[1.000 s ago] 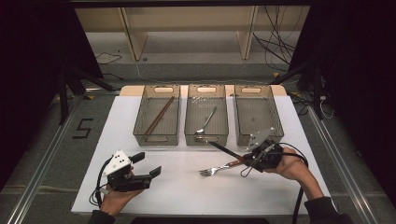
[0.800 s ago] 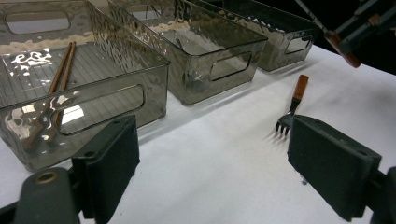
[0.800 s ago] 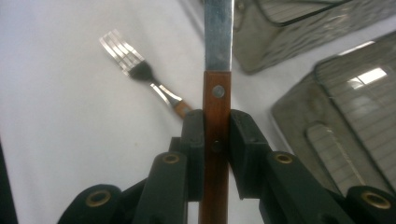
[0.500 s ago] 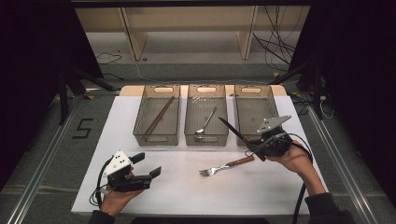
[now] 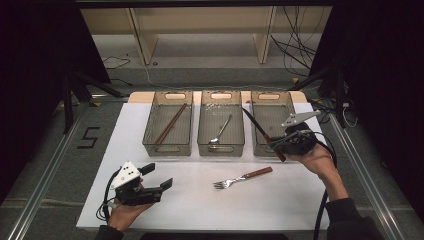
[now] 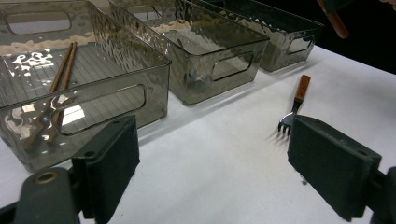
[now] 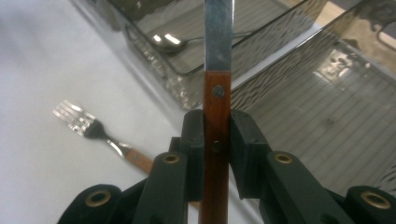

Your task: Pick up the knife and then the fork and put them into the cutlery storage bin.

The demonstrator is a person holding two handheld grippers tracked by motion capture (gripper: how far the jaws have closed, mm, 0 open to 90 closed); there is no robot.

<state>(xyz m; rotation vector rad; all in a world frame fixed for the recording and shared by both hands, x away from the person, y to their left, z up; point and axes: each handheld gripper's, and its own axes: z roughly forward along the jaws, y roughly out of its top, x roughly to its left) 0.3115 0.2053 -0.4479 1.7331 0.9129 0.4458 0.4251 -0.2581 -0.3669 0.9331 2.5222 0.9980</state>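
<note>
My right gripper (image 7: 217, 154) clamped on knife (image 7: 217, 70) handle, above right bin (image 5: 272, 122). Left gripper (image 6: 210, 172) wide open, empty, low over table (image 5: 300, 200). Fork (image 5: 242, 177) between us, spoon (image 5: 220, 131) in middle bin (image 5: 221, 125).

Grey floor (image 5: 45, 165) (cables trailing) and pale wooden shelving (image 5: 200, 30) beyond, dark surroundings.

Overhead light is brightening the white tabletop (image 5: 280, 205); surroundings are sitting dark; glare is glinting off the bins (image 6: 116, 70); nearest fingers (image 7: 194, 140) are blurring.
</note>
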